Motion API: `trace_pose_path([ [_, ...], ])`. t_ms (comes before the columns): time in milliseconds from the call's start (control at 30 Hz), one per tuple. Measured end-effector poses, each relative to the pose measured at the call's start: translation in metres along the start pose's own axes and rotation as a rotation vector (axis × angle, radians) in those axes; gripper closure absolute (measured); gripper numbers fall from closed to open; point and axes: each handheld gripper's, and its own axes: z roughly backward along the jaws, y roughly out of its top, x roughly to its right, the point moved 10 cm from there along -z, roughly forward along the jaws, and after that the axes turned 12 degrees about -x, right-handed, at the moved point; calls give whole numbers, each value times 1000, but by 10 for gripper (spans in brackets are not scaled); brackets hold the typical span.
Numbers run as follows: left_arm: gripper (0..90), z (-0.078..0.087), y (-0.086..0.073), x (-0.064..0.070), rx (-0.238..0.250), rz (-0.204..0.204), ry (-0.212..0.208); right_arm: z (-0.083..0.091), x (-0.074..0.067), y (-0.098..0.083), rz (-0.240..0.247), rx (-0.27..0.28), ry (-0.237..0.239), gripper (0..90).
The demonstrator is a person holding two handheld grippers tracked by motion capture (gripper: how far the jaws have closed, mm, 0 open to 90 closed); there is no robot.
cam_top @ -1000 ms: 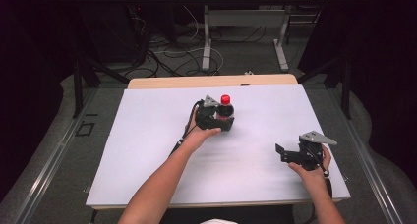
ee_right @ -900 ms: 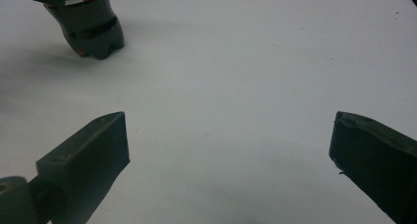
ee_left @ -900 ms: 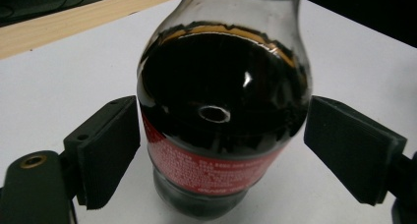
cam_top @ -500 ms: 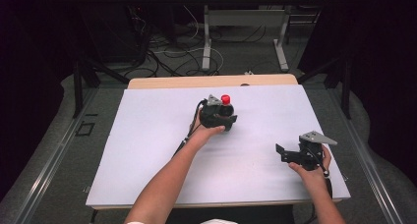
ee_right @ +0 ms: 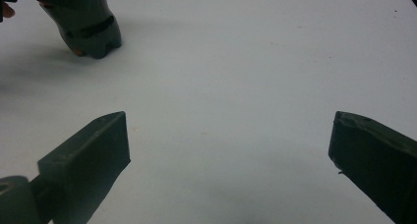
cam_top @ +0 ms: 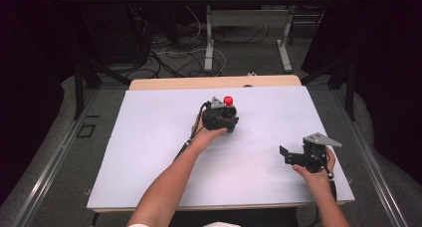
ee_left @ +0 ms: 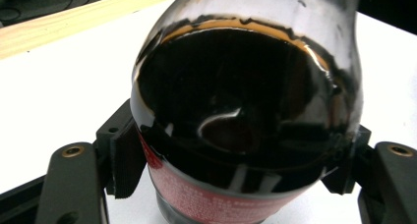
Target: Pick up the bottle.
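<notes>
Bottle between left hand-held gripper jaws

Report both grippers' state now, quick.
Left gripper: closed on the cola bottle, one jaw at each side.
Right gripper: open, jaws wide apart, holding nothing, over the white table.

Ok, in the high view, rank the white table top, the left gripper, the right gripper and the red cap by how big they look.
1. White table top, by far the largest.
2. Left gripper and right gripper: about alike, and the hands hide part of each, so no ranking between them.
3. Red cap, the smallest.
</notes>
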Motion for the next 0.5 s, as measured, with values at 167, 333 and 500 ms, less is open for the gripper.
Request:
trace_pose_path([
  [167, 287, 0, 0, 0, -4, -7, 6, -1, -2, 0, 5, -5, 1, 16],
  [333, 288, 2, -1, 0, -10, -9, 7, -1, -1, 0, 11, -4, 1, 17],
  [500, 290, 8, -1, 1, -24, -31, 4, 0, -2, 0, 18, -5, 0, 61],
])
